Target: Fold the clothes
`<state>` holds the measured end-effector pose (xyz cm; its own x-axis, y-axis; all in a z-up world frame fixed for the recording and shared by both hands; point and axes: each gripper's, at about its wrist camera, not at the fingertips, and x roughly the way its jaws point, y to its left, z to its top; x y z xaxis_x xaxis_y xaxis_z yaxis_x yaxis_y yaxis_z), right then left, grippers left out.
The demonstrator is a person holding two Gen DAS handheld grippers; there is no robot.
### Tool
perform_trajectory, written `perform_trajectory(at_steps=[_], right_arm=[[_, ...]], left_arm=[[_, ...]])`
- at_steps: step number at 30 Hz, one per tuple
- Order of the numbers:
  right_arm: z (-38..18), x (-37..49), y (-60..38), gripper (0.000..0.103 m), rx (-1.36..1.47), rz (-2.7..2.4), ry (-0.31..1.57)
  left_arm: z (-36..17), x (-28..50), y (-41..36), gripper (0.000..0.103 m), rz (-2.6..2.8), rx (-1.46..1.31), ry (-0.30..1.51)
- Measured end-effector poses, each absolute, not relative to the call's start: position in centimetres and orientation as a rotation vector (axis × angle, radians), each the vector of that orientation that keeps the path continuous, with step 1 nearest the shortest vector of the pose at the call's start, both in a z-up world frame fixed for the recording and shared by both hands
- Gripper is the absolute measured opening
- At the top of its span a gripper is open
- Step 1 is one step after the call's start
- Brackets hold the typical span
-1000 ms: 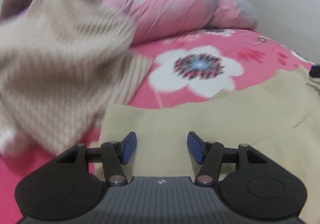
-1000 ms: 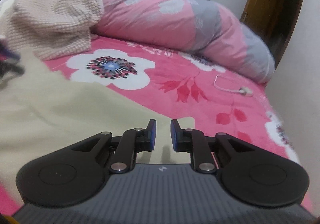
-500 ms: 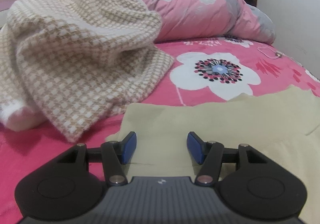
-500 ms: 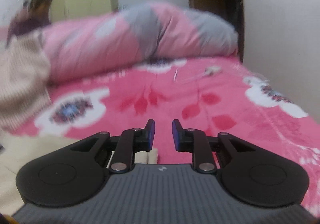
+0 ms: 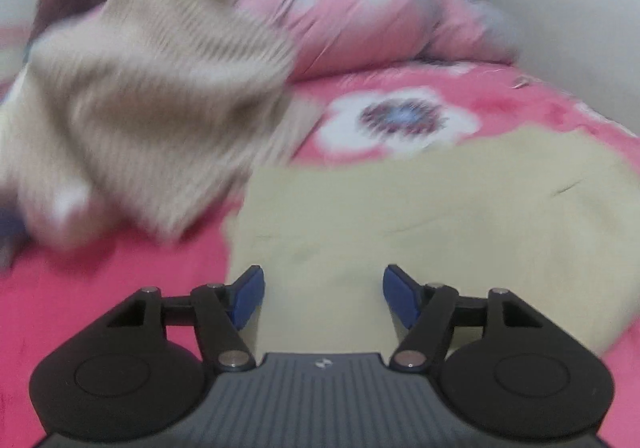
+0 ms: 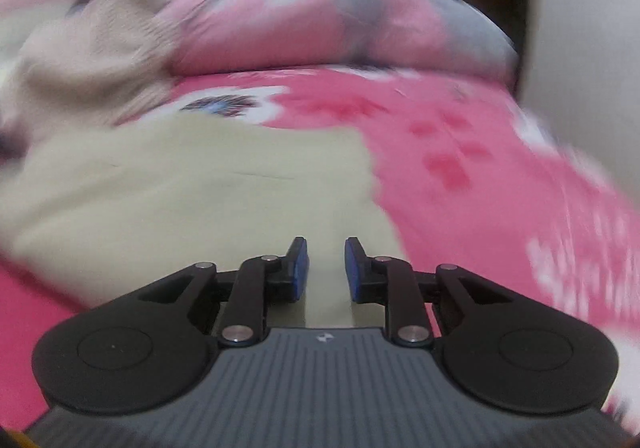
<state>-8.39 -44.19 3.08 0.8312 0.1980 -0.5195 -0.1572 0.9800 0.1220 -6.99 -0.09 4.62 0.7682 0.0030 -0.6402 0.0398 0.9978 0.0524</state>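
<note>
1. Left wrist view: the left gripper point(image 5: 323, 298) hangs over the near edge of a pale yellow garment point(image 5: 440, 216) spread flat on the bed point(image 5: 120, 288). Its jaws stand well apart and have just been opening wider; nothing is between them, only the yellow cloth showing below the gap.
2. Same view: a beige knitted sweater point(image 5: 152, 104) lies heaped to the left. Motion blur smears its weave into stripes, and its left part runs out of the picture.
3. Same view: behind lies a rolled pink and grey quilt point(image 5: 380, 24). A white flower print point(image 5: 396, 120) on the pink sheet shows just past the garment's far edge. A dark reddish shape in the top left corner is too blurred to name.
4. Right wrist view: the right gripper point(image 6: 326, 268) is over the same yellow garment point(image 6: 200, 184), near its right edge. The jaws are close together with a narrow gap, and no cloth is pinched between them.
5. Same view: the sweater point(image 6: 92, 64) sits far left, partly cut off. The whole picture is blurred, and the red prints on the sheet at right are mere smudges.
</note>
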Motion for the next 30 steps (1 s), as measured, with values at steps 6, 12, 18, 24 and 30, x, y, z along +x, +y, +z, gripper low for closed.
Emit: perform_trajectory(at_steps=[6, 12, 18, 24, 30], right_arm=[[5.4, -9.9, -47.2, 0.022, 0.173, 0.063, 0.485], [7.6, -13.5, -37.3, 0.02, -0.166, 0.397, 0.34], [2.9, -13.4, -32.9, 0.018, -0.411, 0.455, 0.499], [3.7, -14.7, -37.5, 0.017, -0.379, 0.354, 0.569], [6.2, -15.4, -35.2, 0.018, -0.43, 0.341, 0.55]], left_arm=[[7.4, -9.6, 0.8, 0.064, -0.009, 0.01, 0.6], [7.3, -13.3, -5.8, 0.068, -0.256, 0.182, 0.574], [5.1, -13.8, -5.1, 0.065, -0.255, 0.146, 0.607], [5.0, -13.5, 0.4, 0.066, -0.148, 0.021, 0.632], [6.1, -13.9, 2.6, 0.065, -0.078, -0.01, 0.617]])
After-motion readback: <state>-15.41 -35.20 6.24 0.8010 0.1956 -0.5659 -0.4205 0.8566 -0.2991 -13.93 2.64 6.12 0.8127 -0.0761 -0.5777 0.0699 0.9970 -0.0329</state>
